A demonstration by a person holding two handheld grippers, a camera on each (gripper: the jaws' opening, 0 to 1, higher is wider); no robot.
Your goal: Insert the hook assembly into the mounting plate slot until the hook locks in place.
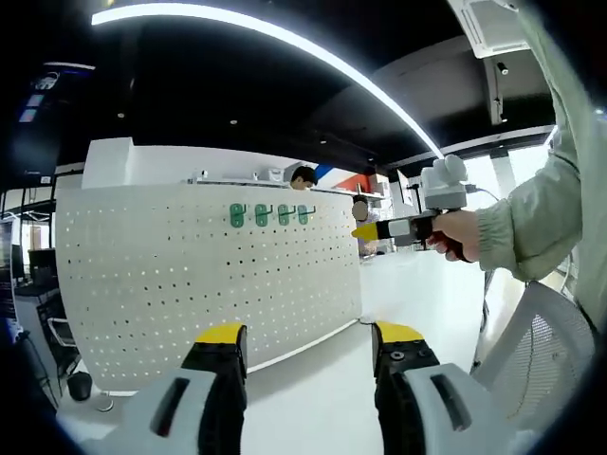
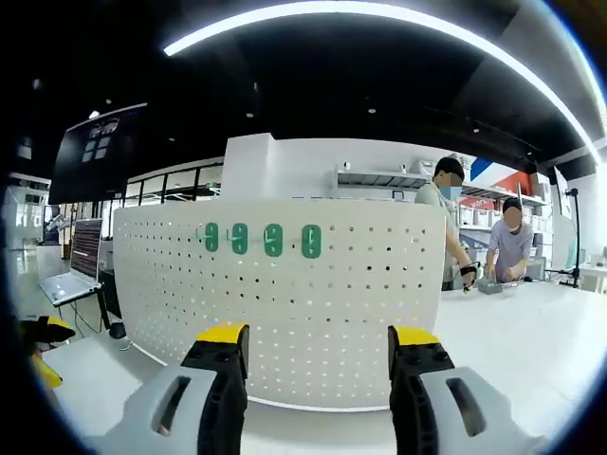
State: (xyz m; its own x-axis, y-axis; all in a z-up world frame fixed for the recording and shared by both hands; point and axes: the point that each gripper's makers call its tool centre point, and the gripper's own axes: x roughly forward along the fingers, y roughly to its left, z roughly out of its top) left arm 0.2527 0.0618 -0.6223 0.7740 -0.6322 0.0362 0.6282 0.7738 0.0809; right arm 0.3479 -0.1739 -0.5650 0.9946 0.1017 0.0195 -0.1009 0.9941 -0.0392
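Pegboard [image 1: 204, 280] standing upright on white table [image 1: 313, 398], wide and white, dotted with rows of small holes; seen again head-on in the right gripper view [image 2: 285, 303], with table surface [image 2: 531, 332] running off to the side. Four green hooks [image 1: 268, 215] seated in a row near the board's top edge, close together, flat against the panel; same row [image 2: 256, 239] showing as four green oval plates in the right gripper view. None loose on the table, none in either gripper.

Left gripper [image 1: 309, 355] low in its own view, yellow-tipped fingers [image 1: 220, 334] spread wide, nothing between them, well short of the board. Right gripper [image 2: 316, 358] likewise facing the board, fingers [image 2: 414, 337] parted and empty. In the left gripper view, right gripper [image 1: 365, 230] held up beside the board's far end by a hand [image 1: 455, 234] in a pale green sleeve [image 1: 536, 223], yellow tips pointing toward the panel. Sliver of left gripper [image 2: 43, 346] at the edge of the right gripper view.

White mesh chair [image 1: 536, 346] just beside the table. Laptop [image 2: 71, 275] open on a far desk. Two people [image 2: 474, 237] behind the board at another table. Small black object [image 1: 80, 385] on the table near the board's foot.
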